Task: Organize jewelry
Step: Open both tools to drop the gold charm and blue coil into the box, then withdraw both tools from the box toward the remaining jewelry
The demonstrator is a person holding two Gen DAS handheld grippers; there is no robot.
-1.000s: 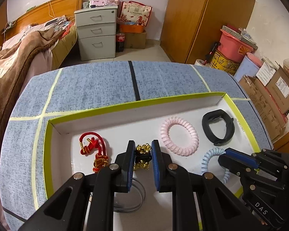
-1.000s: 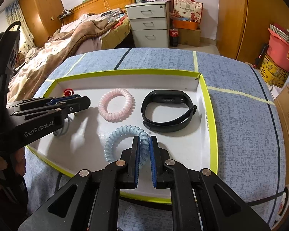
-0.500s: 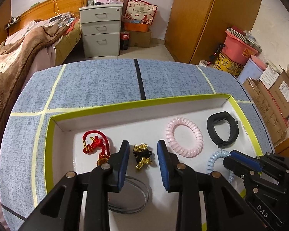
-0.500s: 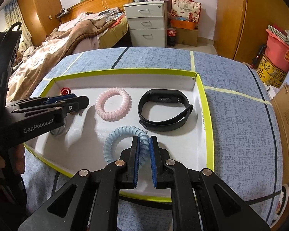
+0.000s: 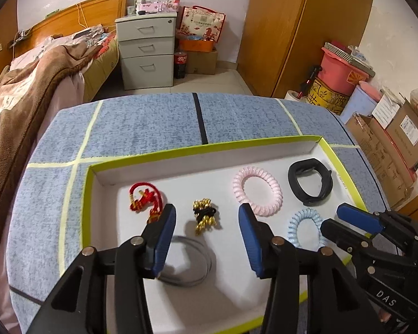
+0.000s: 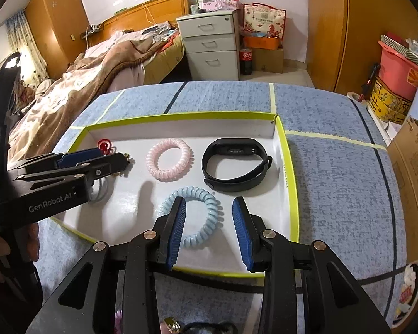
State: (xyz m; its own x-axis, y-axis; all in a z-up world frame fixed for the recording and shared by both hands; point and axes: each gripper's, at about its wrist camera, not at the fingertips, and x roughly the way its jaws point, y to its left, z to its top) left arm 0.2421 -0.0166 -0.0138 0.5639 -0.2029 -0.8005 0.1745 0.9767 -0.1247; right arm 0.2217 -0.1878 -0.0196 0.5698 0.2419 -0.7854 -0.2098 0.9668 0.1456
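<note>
In the white tray [image 5: 315, 146] with its lime rim, six pieces lie apart (none touching). The left gripper [image 5: 207, 224] is opening over the gold-and-black bracelet [image 5: 204, 215]; the right gripper [image 6: 209, 220], also opening, frames the pale-blue coil band's [image 6: 193, 217] near right side, pads clear.

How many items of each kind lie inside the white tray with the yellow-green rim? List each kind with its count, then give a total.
Spiral coil hair ties: 2, pink coil, blue coil
Black wristband: 1
Red cord charm: 1
Gold-and-black beaded piece: 1
Grey ring: 1
Total: 6, all in the tray
</note>
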